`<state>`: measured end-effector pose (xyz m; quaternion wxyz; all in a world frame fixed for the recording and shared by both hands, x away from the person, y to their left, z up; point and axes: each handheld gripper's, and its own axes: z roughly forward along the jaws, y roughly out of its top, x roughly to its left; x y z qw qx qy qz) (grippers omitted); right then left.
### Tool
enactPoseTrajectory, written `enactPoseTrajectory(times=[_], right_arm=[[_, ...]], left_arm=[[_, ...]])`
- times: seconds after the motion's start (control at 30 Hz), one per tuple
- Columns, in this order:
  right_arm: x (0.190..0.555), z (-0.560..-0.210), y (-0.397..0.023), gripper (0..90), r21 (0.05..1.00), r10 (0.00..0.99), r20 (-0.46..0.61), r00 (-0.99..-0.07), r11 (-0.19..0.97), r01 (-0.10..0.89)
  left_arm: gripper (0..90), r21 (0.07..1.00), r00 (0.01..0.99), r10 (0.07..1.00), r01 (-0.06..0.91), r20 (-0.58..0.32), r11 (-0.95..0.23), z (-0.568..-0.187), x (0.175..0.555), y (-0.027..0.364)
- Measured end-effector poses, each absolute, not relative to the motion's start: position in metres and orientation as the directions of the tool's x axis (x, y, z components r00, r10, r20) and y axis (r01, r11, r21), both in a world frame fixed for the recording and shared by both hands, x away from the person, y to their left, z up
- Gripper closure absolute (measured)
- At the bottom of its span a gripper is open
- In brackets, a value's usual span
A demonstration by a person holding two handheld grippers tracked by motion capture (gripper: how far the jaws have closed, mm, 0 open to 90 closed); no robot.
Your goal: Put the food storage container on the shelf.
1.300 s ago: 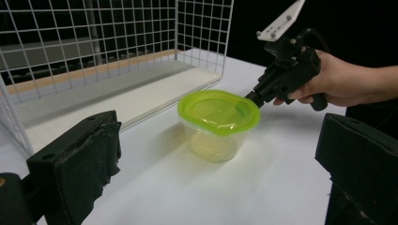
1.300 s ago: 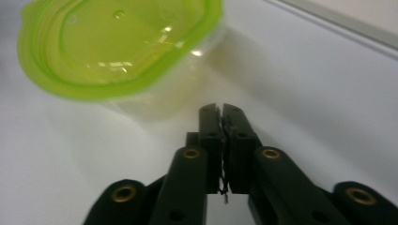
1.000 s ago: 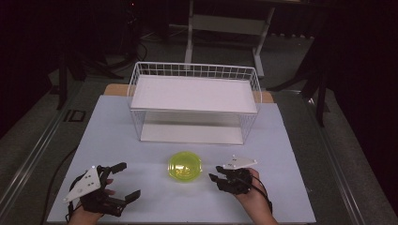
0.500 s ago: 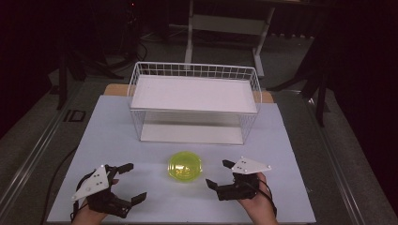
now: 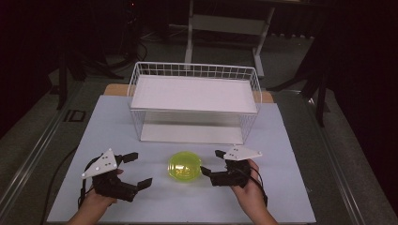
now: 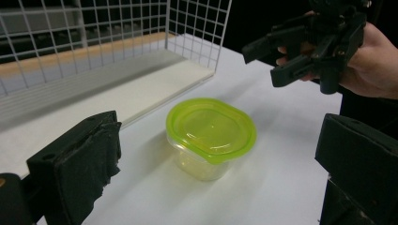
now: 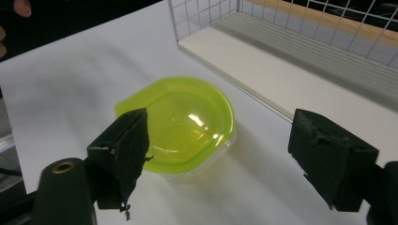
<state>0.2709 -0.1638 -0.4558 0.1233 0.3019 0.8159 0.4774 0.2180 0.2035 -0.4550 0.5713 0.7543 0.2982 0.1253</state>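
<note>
Container [image 5: 185, 167] with green lid, seemingly empty, between spread left gripper [image 5: 133, 169], right gripper [image 5: 211, 161]

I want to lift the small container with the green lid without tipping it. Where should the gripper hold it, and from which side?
Probably grip the clear tub wall just under the lid of the container, across its width. It stands upright and the lid overhangs, forming a lip. The right gripper, open and nearest, can come in level from the right.

- White table [image 5: 291, 140], wooden edge showing at 12 o'clock.
- White wire basket rack [image 5: 195, 101] standing toward 12 o'clock.
- Lidded yellow-green container [image 5: 184, 167] sitting toward 6 o'clock, just apart from rack.
</note>
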Motion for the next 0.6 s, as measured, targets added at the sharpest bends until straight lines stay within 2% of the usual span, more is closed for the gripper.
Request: enactPoseTrajectory(times=[0.13, 0.3, 0.33, 0.47, 0.6], right_arm=[[0.277, -0.454, -0.164, 21.1, 0.858, 0.603, 0.121, -0.788, 0.336, 0.389], [0.284, -0.452, -0.164, 19.2, 0.86, 0.602, 0.102, -0.792, 0.347, 0.374], [0.288, -0.452, -0.164, 17.5, 0.852, 0.601, 0.144, -0.786, 0.329, 0.408], [0.292, -0.455, -0.162, 17.2, 0.845, 0.608, 0.177, -0.774, 0.309, 0.436], [0.296, -0.464, -0.154, 13.7, 0.822, 0.617, 0.185, -0.765, 0.329, 0.464]], left_arm=[[1.3, 0.928, 0.794, 0.588, 0.321, -0.154, -0.19, -0.454, 0.224, 0.197], [1.3, 0.913, 0.78, 0.593, 0.367, -0.198, -0.178, -0.453, 0.235, 0.189], [1.4, 0.909, 0.77, 0.602, 0.381, -0.21, -0.171, -0.453, 0.239, 0.187], [1.4, 0.897, 0.741, 0.636, 0.406, -0.213, -0.174, -0.453, 0.249, 0.179], [1.4, 0.871, 0.725, 0.638, 0.461, -0.261, -0.168, -0.455, 0.259, 0.171]])
